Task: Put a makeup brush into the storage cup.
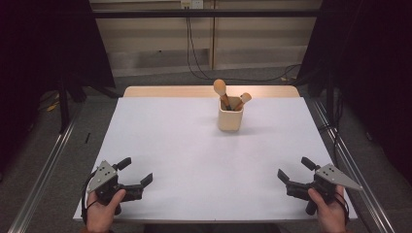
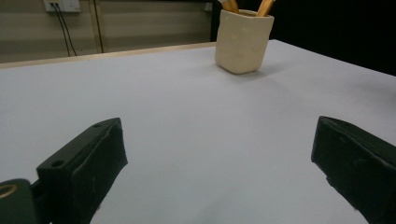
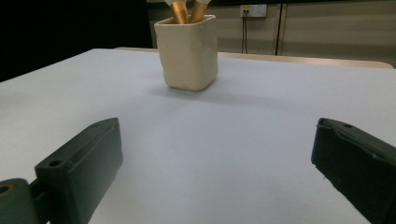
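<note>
A cream square holder stands upright on the white table, toward the far middle-right. Two wooden-handled tools lean out of its top. The holder appears far ahead in the left gripper view, and the same holder in the right gripper view. My left gripper rests near the front left corner, held by a hand, open with nothing between its jaws. Over at the front right corner, my right gripper is likewise open and empty. Both point toward the table's middle.
The table's bare wooden far edge shows beyond the white sheet. Metal rails run along the floor on both sides. Black cables hang from a wall socket at the back. Dark curtains flank the scene.
</note>
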